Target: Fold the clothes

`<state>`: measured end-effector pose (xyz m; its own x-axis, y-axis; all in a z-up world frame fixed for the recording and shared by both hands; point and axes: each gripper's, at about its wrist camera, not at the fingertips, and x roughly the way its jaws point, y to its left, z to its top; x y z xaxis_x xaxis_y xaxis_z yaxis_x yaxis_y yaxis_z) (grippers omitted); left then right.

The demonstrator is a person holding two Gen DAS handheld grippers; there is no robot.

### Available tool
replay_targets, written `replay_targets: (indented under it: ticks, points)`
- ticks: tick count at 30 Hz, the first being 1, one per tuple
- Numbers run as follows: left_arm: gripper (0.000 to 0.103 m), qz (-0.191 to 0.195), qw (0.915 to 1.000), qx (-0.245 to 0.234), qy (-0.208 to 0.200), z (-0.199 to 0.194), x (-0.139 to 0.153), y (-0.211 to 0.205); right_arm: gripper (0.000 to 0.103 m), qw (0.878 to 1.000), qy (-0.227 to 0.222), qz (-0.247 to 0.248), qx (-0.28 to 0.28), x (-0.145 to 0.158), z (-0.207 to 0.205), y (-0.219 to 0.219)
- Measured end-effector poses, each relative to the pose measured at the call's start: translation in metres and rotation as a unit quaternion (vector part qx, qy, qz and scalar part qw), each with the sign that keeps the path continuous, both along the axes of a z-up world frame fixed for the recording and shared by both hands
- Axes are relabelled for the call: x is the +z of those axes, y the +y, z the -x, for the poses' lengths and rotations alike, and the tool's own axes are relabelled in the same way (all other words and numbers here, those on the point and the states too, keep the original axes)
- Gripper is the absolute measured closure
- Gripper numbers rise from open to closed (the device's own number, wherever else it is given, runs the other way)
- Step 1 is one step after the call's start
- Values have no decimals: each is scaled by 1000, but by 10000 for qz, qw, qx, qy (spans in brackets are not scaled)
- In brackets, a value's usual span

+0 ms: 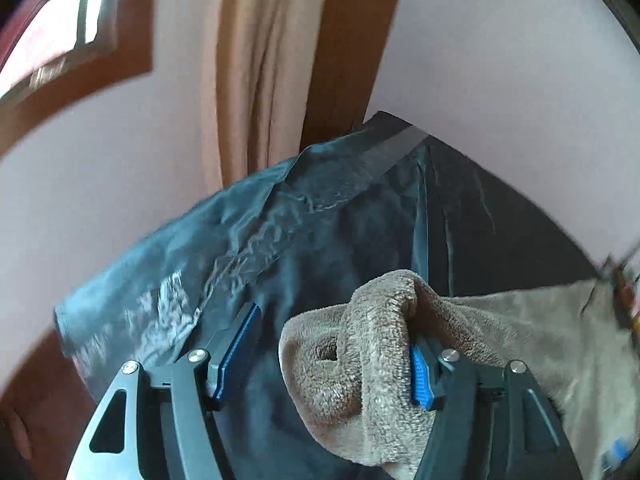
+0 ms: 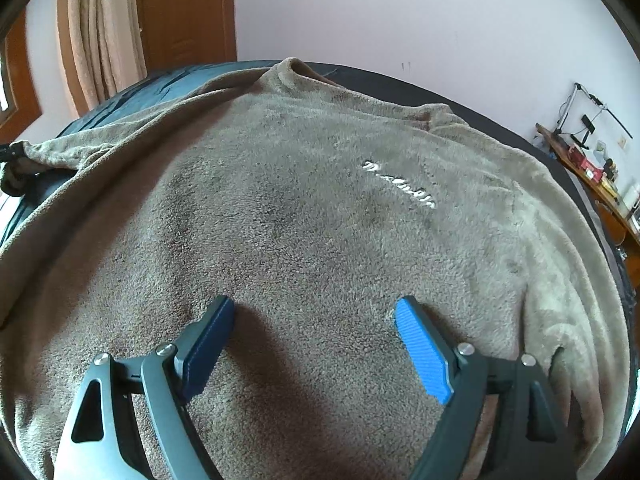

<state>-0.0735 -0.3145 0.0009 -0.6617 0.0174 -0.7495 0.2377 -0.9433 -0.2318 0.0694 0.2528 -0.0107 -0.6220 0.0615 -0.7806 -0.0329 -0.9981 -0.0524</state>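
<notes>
**Two grippers open, cuff loose at left**

I see the sweater spread flat on the bed, sleeve running out to my left. The left gripper stands parted, the cuff draped against its right finger only. The right gripper hovers wide over the body, pitched down, gripping nothing.

Fleece sweater: taupe-brown, plain pile, white script lettering across its chest. Bed cover beneath the sweater: dark teal-blue with a sheen. Curtain beyond the bed: pale beige. Door frame beside it: brown wood. Wall: pale lilac-white. Tongs' pads: bright blue.
</notes>
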Motion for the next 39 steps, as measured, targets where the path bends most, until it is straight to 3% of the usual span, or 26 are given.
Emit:
replay_targets:
  ticks: [5,9,10,13,16,18,22,29,31,35,39]
  points:
    - [36,878,9957,-263,127,-5,14,33,17,10000,-6,12,2,0,0,1]
    - [36,1054,9926,-598,-43,8,21,38,16,10000,-26,46,-4,-1,3,1]
    - [36,951,9934,-633,-102,10,21,36,16,10000,-30,55,-6,-1,3,2]
    - [36,31,9983,-560,-162,9,18,14,15,10000,-34,71,-8,-1,3,2]
    - [34,-1091,9936,15,-297,7,6,-21,15,10000,-35,82,-9,-1,3,2]
    - [34,-1222,9920,241,-209,1,5,-29,15,10000,-37,88,-9,-1,3,2]
    - [33,-972,9942,448,120,-15,19,-22,15,9999,-43,93,-7,-1,5,2]
    - [29,-1087,9891,890,445,-25,38,-38,14,9999,-51,113,-10,-2,5,1]
    - [29,-979,9921,678,401,-24,40,-23,14,9999,-56,117,-10,-2,4,0]
    - [28,-834,9960,-312,96,-16,31,42,14,9999,-64,119,-10,-2,5,0]
    - [28,-529,9888,-1384,-195,-4,17,127,13,9996,-69,269,15,-2,5,3]
